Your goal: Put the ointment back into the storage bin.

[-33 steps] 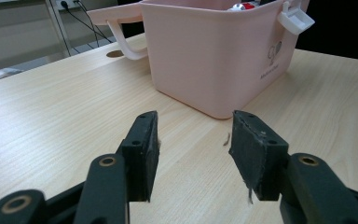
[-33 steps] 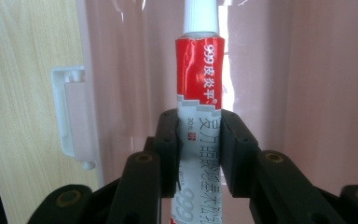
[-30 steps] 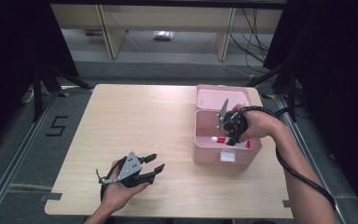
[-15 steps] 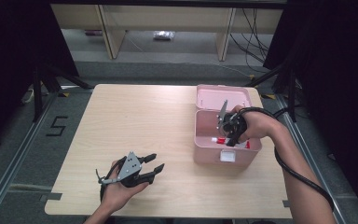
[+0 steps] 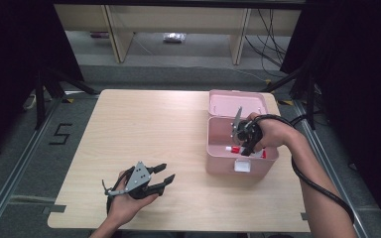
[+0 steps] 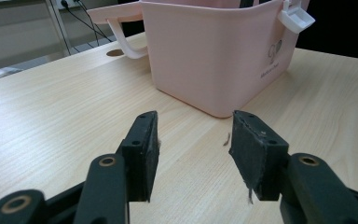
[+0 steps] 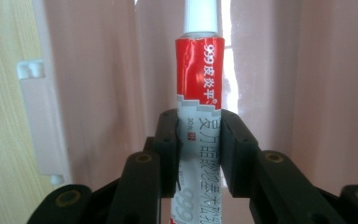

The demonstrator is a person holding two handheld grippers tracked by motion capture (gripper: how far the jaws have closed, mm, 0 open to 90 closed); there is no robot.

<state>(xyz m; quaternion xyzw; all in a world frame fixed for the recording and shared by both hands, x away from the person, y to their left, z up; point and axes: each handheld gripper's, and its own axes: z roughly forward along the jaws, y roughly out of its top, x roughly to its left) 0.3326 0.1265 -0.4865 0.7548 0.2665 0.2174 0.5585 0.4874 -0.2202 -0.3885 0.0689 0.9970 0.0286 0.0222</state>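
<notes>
A pink plastic box stands open on the right half of the wooden table, its lid tipped back. My right gripper reaches down into it from above. In the right gripper view its jaws press on both sides of a red-and-white ointment tube with a white cap, against the pink box wall. The tube's red end peeks out inside the box. My left gripper rests on the table near the front edge, open with nothing between the jaws, pointing at the box.
A white latch hangs on the box's front wall, also seen as the latch at the upper corner. Bare wooden tabletop stretches left of the box. Shelving and cables stand beyond the far edge.
</notes>
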